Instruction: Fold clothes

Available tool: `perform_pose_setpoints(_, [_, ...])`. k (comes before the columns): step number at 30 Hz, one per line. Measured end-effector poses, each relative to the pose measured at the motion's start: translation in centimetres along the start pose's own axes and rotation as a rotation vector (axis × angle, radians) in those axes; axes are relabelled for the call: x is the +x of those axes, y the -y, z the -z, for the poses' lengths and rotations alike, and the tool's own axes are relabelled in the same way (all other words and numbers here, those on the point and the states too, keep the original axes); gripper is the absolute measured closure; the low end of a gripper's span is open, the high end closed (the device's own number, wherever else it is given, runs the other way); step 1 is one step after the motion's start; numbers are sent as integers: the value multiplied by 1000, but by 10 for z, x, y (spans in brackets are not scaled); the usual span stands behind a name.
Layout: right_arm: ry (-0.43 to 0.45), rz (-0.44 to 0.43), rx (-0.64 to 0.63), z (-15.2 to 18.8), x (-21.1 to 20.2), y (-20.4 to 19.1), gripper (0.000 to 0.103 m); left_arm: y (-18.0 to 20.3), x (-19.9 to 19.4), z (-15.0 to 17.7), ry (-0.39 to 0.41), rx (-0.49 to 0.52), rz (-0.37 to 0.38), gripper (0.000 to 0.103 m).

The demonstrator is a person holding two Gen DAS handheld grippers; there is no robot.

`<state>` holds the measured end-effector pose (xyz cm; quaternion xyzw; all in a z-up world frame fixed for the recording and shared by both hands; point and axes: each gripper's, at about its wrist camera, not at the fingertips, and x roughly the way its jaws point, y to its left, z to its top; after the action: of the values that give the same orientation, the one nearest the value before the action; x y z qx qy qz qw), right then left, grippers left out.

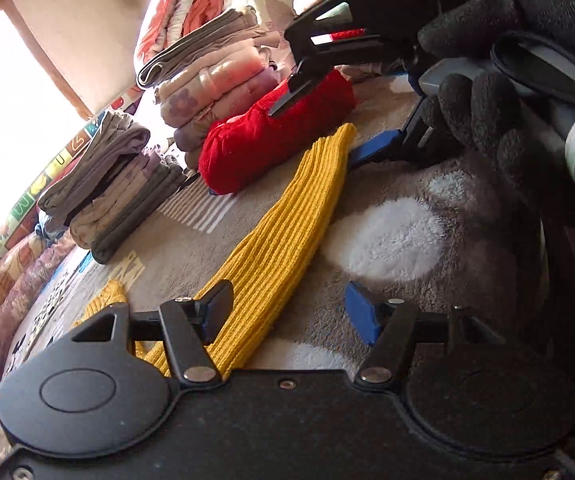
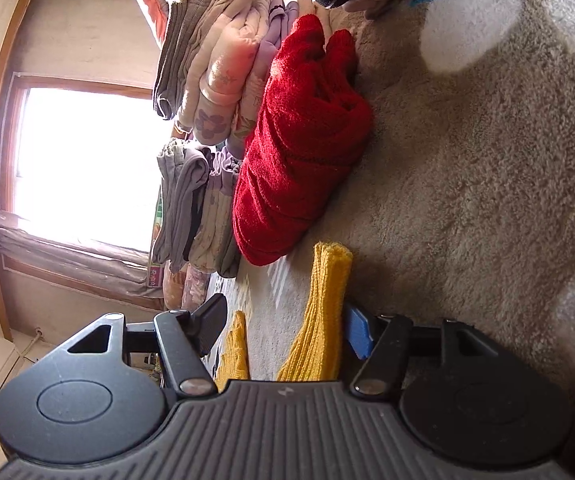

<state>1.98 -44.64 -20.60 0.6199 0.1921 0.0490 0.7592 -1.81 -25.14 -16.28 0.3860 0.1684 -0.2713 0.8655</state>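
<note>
1. Lying on the carpet (image 1: 387, 196), the yellow knit (image 1: 283, 236) stretches out beside the red bundle (image 1: 271, 148).
2. Left gripper (image 1: 287, 312) gapes, pads clear of the knit.
3. Right gripper (image 2: 283, 328) straddles the knit, jaws parted, not pinching.

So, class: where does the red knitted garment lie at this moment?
In both wrist views the red knitted garment lies on the beige carpet, between the stacked folded clothes and the yellow knit.

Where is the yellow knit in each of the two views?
Left wrist view: the yellow knit runs diagonally from bottom left up to the centre, ending by the red garment.
Right wrist view: it stands at bottom centre, below the red garment.
Shared landmark: the red garment.
</note>
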Motion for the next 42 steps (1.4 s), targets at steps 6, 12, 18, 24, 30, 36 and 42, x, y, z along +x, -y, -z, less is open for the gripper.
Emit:
perform_pose_setpoints(6, [-18,-34,18,-6,-7,5,37,9,26,-18,-15,67,-54,40])
perform_pose_setpoints(12, [-2,-73,49,-19,-15,9,29,13,46,-34,-36,121,-84,40])
perform_pose_setpoints(18, [27,-88,73,-30,-25,16,29,21,68,-50,-49,134,-101,45])
perform_pose_setpoints(24, [94,-92,85,-38,-36,23,29,16,74,-54,-75,80,-55,95])
perform_pose_setpoints(30, [121,-109,62,-36,-41,21,27,-12,52,-55,-27,-125,-29,96])
perform_pose_setpoints(36, [162,-249,-57,-25,-54,-2,18,-77,20,-51,47,-411,17,96])
perform_pose_setpoints(42, [53,-272,-292,12,-39,-44,16,-159,-15,-21,115,-714,88,96])
